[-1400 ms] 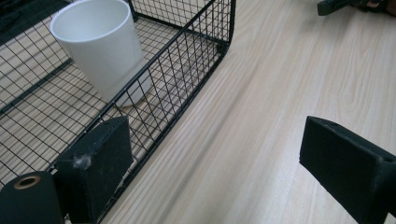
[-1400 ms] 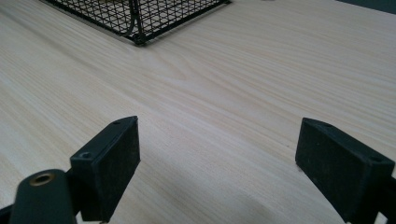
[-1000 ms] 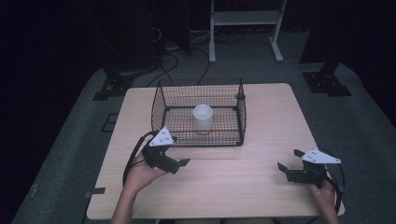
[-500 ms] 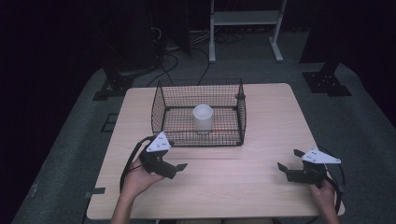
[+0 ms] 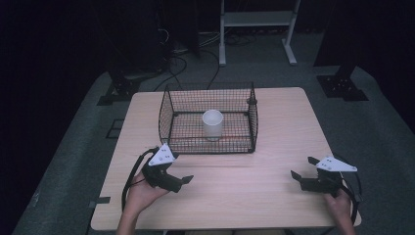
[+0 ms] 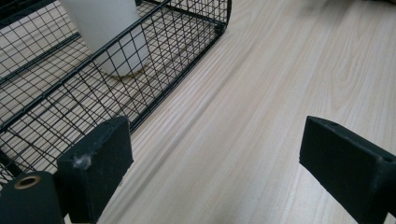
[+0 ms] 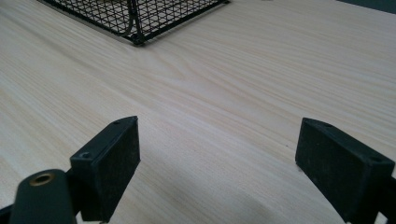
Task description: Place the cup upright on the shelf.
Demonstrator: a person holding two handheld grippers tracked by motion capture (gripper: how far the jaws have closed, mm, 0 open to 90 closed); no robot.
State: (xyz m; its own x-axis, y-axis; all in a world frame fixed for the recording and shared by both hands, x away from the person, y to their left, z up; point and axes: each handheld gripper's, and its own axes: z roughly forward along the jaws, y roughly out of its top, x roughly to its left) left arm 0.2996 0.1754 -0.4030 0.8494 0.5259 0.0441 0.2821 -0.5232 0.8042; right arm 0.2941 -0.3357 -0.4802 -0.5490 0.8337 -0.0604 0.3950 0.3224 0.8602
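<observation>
Left gripper drawn back, cup top cropped, seemingly upright

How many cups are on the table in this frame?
1: a white cup stands upright inside the wire basket at the table's far middle; none hidden that I can tell.
</observation>
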